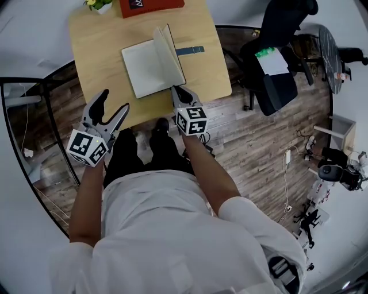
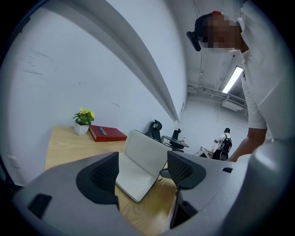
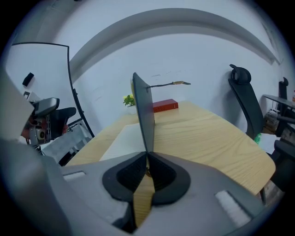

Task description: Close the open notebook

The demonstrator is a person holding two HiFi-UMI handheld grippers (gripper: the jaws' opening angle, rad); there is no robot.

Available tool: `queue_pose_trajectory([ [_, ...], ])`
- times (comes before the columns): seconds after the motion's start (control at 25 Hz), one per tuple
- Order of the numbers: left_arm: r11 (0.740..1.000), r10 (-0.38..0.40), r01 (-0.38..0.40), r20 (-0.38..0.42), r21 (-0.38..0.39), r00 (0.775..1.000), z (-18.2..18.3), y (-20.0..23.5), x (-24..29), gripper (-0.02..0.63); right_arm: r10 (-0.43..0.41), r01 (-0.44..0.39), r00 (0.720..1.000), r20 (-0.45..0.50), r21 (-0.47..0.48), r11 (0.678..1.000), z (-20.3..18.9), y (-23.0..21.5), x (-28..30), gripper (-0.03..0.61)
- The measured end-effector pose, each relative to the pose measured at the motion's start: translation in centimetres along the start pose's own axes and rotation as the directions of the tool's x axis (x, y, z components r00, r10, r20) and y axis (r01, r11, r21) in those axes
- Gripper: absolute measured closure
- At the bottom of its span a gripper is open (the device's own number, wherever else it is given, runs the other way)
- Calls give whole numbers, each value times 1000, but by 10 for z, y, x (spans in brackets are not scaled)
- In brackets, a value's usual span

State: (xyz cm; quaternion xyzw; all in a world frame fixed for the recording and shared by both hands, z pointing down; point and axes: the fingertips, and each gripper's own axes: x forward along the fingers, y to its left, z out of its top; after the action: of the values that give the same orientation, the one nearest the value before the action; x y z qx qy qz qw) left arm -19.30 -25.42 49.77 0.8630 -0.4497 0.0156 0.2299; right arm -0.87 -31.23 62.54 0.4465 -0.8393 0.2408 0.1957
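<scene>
An open notebook (image 1: 145, 69) with blank white pages lies on the wooden table (image 1: 210, 77). Its right-hand cover (image 1: 172, 54) stands nearly upright on edge. My right gripper (image 1: 177, 91) is at the notebook's near right corner, shut, and in the right gripper view the bottom edge of the upright cover (image 3: 144, 115) runs straight into the pinched jaw tips (image 3: 146, 159). My left gripper (image 1: 113, 102) hangs open in the air at the table's near left edge, holding nothing. Between its spread fingers in the left gripper view (image 2: 143, 167) the notebook (image 2: 148, 148) shows, a short way ahead.
A red book (image 1: 150, 6) and a small potted yellow flower (image 1: 99, 4) sit at the table's far edge. A dark strip (image 1: 190, 50) lies just right of the notebook. A black office chair (image 1: 276, 69) stands right of the table, and a black-framed glass partition (image 1: 34, 143) on the left.
</scene>
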Motion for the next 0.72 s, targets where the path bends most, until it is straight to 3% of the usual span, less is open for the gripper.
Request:
queue_pose_trajectory([
  [0.72, 999, 31, -31, 28, -10, 999, 4, 8, -7, 296, -5, -5, 999, -47, -213, 977, -4, 13, 1, 558],
])
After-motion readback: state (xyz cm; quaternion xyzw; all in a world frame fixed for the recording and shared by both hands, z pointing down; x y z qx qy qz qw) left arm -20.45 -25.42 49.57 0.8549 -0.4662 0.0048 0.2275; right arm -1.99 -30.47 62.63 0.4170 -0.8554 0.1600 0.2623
